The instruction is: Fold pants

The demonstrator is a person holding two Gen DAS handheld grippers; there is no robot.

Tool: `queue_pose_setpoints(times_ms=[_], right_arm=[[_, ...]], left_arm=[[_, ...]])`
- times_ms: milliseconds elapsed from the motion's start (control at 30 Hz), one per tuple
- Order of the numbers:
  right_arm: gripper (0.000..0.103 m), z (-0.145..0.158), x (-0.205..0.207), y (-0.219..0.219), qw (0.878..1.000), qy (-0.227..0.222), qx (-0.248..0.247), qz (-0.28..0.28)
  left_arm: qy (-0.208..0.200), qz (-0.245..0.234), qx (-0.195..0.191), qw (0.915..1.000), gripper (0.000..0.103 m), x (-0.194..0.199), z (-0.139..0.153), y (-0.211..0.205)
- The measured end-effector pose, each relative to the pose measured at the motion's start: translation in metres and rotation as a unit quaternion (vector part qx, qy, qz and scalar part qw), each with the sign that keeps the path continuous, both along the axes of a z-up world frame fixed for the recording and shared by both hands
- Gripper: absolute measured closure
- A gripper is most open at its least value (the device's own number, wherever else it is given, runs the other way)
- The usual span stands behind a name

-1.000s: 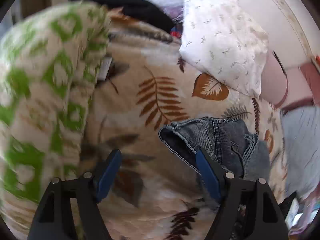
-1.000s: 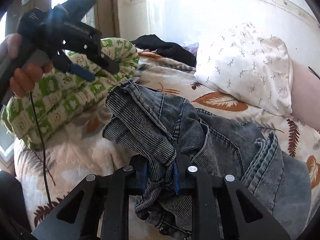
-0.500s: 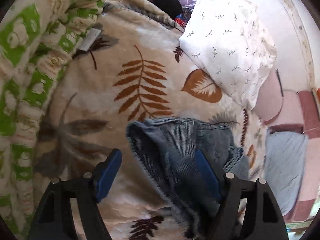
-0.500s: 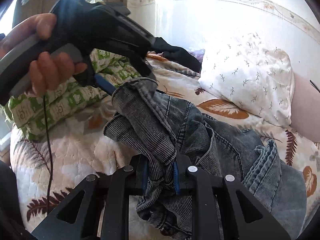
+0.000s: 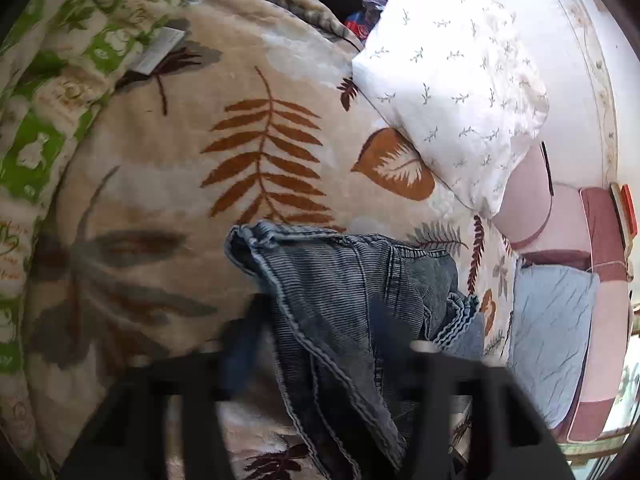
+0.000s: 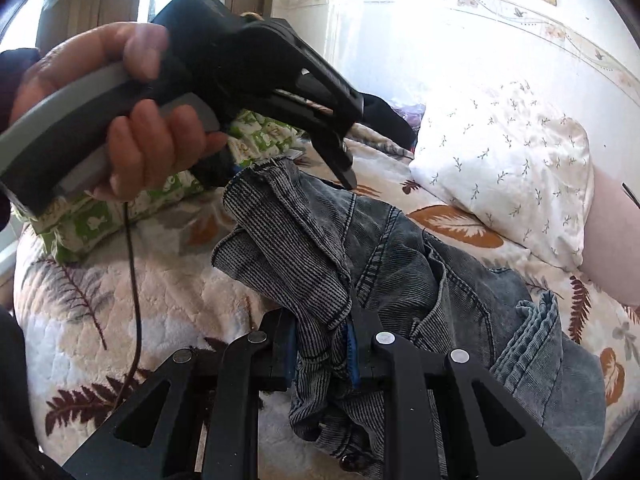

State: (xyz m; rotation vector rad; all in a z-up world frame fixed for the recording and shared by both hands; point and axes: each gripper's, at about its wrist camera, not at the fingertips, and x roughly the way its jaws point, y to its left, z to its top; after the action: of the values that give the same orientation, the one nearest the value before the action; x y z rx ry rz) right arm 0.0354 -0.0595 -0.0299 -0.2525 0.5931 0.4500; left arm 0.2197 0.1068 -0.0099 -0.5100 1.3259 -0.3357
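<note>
Grey-blue corduroy pants (image 6: 400, 280) lie bunched on the leaf-print bedspread (image 6: 120, 300). My right gripper (image 6: 322, 344) is shut on a fold of them and holds it up off the bed. A hand (image 6: 132, 136) brings my left gripper (image 6: 288, 168) down over the raised edge of the cloth. In the left wrist view, the left gripper (image 5: 312, 344) is blurred; its jaws are closing with the pants' hem (image 5: 280, 264) between them, and the pads still stand apart from it.
A white sprigged pillow (image 6: 508, 168) leans on the wall at the back right. A green-and-white quilt (image 5: 44, 92) is heaped to the left, dark clothes (image 6: 384, 116) behind it. A pale blue cushion (image 5: 548, 328) and pink ones (image 5: 532, 204) lie far right.
The left gripper came down and in over the raised edge of the pants and its jaws have started to narrow around it. The right gripper kept its hold and barely moved.
</note>
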Motion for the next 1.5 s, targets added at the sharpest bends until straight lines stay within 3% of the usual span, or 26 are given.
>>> queue_pose_setpoints(times_ms=[133, 367, 533, 700, 833, 1000, 1300, 1400, 1467, 1500], right_arm=[[0.086, 0.003, -0.002, -0.003, 1.0, -0.002, 0.008, -0.004], [0.087, 0.016, -0.013, -0.02, 0.999, -0.013, 0.036, -0.023], [0.087, 0.033, -0.02, -0.072, 0.992, -0.007, 0.107, -0.065], [0.087, 0.046, -0.03, -0.145, 0.972, 0.009, 0.2, -0.125], [0.087, 0.036, -0.04, -0.204, 0.941, 0.036, 0.285, -0.18], [0.087, -0.002, -0.049, -0.261, 0.885, 0.082, 0.39, -0.24], [0.087, -0.049, -0.064, -0.302, 0.814, 0.113, 0.473, -0.317], [0.087, -0.064, -0.066, -0.302, 0.791, 0.137, 0.497, -0.329], [0.086, -0.075, -0.064, -0.304, 0.766, 0.162, 0.521, -0.339], [0.082, -0.077, -0.063, -0.306, 0.762, 0.166, 0.527, -0.339]], left_arm=[[-0.025, -0.019, 0.022, 0.9993, 0.076, 0.002, 0.007, -0.008], [-0.068, -0.06, 0.05, 0.9946, 0.082, 0.004, 0.043, -0.047], [-0.11, -0.124, 0.061, 0.9843, 0.083, -0.001, 0.083, -0.122], [-0.147, -0.208, 0.076, 0.9641, 0.084, -0.014, 0.109, -0.227], [-0.156, -0.281, 0.099, 0.9417, 0.088, -0.03, 0.106, -0.311], [-0.146, -0.359, 0.14, 0.9112, 0.091, -0.052, 0.071, -0.393], [-0.11, -0.402, 0.134, 0.8993, 0.091, -0.063, 0.019, -0.449], [-0.101, -0.422, 0.132, 0.8913, 0.091, -0.071, 0.006, -0.459], [-0.094, -0.421, 0.133, 0.8925, 0.091, -0.072, -0.002, -0.46], [-0.1, -0.421, 0.125, 0.8928, 0.09, -0.072, -0.001, -0.458]])
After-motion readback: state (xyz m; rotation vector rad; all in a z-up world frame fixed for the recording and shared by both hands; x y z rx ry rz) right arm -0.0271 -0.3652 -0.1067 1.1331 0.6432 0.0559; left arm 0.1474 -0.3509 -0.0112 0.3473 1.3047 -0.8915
